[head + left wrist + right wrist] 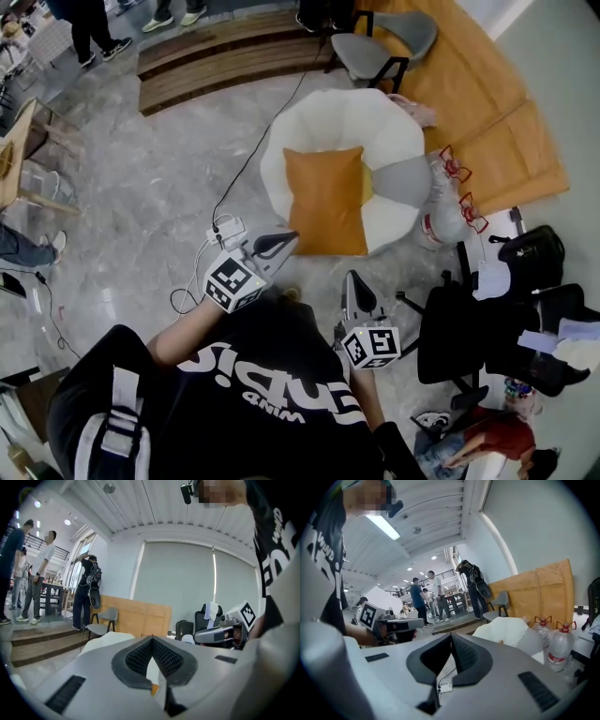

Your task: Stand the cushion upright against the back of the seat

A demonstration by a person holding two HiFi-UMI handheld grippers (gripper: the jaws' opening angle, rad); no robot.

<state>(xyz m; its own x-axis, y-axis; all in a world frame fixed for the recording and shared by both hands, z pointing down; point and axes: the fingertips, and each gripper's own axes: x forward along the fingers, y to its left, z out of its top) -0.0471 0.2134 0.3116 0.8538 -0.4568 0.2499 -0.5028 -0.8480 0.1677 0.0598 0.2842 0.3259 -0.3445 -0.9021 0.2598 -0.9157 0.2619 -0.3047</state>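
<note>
An orange cushion (326,199) lies flat on a white, shell-shaped seat (337,122), its near edge hanging over the seat's front. A grey cushion (405,180) lies beside it on the right. My left gripper (287,238) is shut and holds nothing; its tip is just short of the cushion's near left corner. My right gripper (353,278) is also shut and holds nothing, a little nearer to me, below the cushion's near right corner. In the left gripper view the shut jaws (152,641) point at the seat (105,641). The right gripper view shows its jaws (451,637) shut, the seat (506,627) ahead to the right.
Two water bottles (448,202) stand on the floor to the right of the seat. A power strip (227,229) with cables lies on the floor by my left gripper. A grey chair (380,42) and wooden panels (487,103) are behind the seat, black office chairs (459,337) at right, and steps (225,56) with people beyond.
</note>
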